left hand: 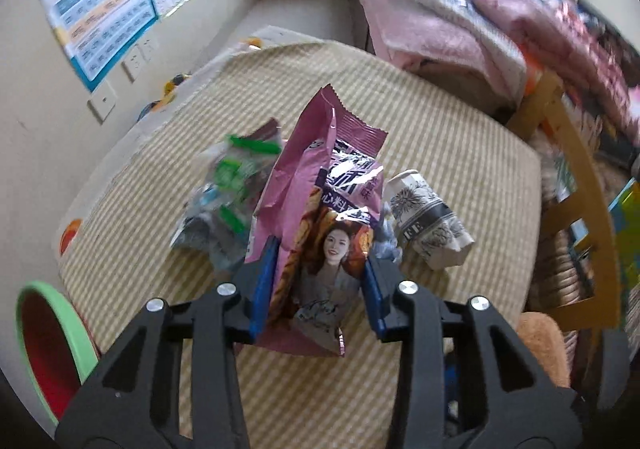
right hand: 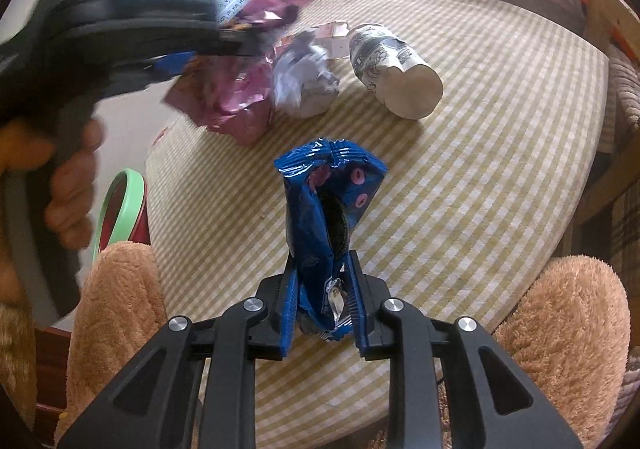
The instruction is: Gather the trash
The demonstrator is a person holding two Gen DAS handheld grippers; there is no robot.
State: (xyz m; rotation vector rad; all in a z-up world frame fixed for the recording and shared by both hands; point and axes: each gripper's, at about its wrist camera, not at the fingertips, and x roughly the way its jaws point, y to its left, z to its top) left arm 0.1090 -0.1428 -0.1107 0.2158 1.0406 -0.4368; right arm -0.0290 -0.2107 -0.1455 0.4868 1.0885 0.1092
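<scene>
Both grippers loaded — trash over striped table (right hand: pixel 500 137).
Left gripper (left hand: pixel 318 291) jaws clamped on pink bag (left hand: pixel 320 217), held upright; right gripper (right hand: pixel 324 301) jaws clamped on blue wrapper (right hand: pixel 324 205), cookie inside. On the table: paper cup (right hand: pixel 394 69) on its side, crumpled paper (right hand: pixel 306 81) beside it. Green-rimmed bin (left hand: pixel 48 345) at table's left edge.

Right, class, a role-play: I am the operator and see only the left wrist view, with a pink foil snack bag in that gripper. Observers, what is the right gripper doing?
Observer: The right gripper is shut on a torn blue plastic biscuit wrapper.
Operator: Is that wrapper empty?
Observer: No, a dark round biscuit shows inside it.
Operator: What lies beside my pink foil snack bag?
Observer: A crumpled white paper ball, between the bag and the toppled printed paper cup.
</scene>
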